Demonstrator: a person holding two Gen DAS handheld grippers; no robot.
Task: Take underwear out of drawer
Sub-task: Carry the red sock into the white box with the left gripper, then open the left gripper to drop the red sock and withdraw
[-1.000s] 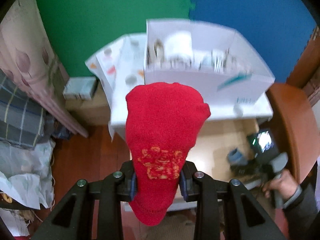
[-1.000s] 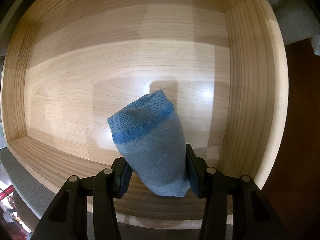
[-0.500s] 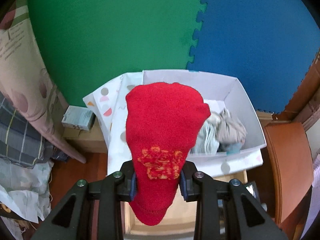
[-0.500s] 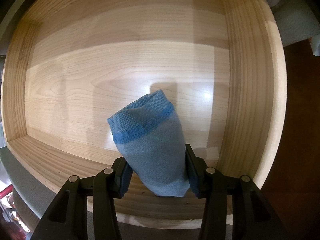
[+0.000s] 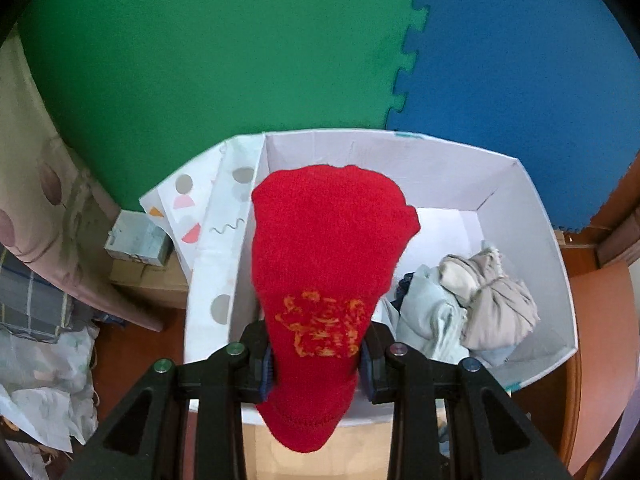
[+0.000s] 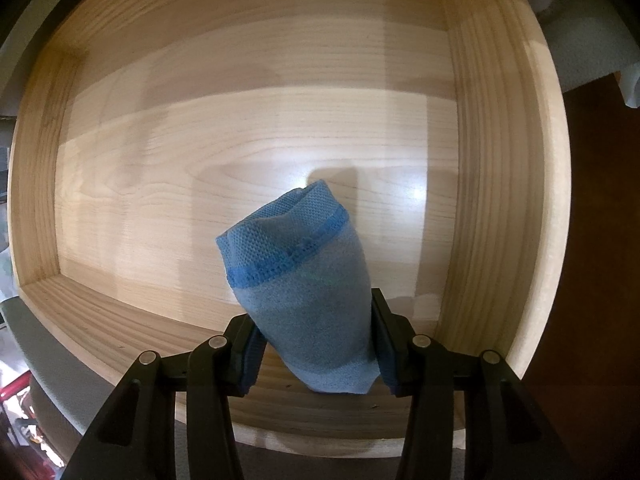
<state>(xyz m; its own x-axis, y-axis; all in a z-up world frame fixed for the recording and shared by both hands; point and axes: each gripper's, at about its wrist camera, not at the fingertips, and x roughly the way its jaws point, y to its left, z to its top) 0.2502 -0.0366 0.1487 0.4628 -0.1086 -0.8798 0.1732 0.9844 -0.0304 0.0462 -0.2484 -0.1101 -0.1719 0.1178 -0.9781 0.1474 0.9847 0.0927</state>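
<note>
My left gripper (image 5: 316, 354) is shut on a red knitted garment (image 5: 326, 264) with an orange pattern and holds it above the white box (image 5: 532, 216). The box holds a few pale bundled garments (image 5: 472, 308) at its right. My right gripper (image 6: 314, 346) is shut on a folded blue garment (image 6: 304, 292) with a brighter blue hem. It holds it over the wooden drawer (image 6: 256, 140), near the drawer's front right part. The drawer's bottom shows no other clothing.
Green and blue foam mats (image 5: 240, 48) stand behind the box. A patterned white lid (image 5: 208, 216) leans at the box's left. A small carton (image 5: 138, 238), a curtain (image 5: 44, 184) and bags lie at the left. A wooden chair (image 5: 600, 320) is at the right.
The left gripper with the red garment has moved forward and up over the white box, so the box's inside now shows. The right gripper has stayed still over the drawer.
</note>
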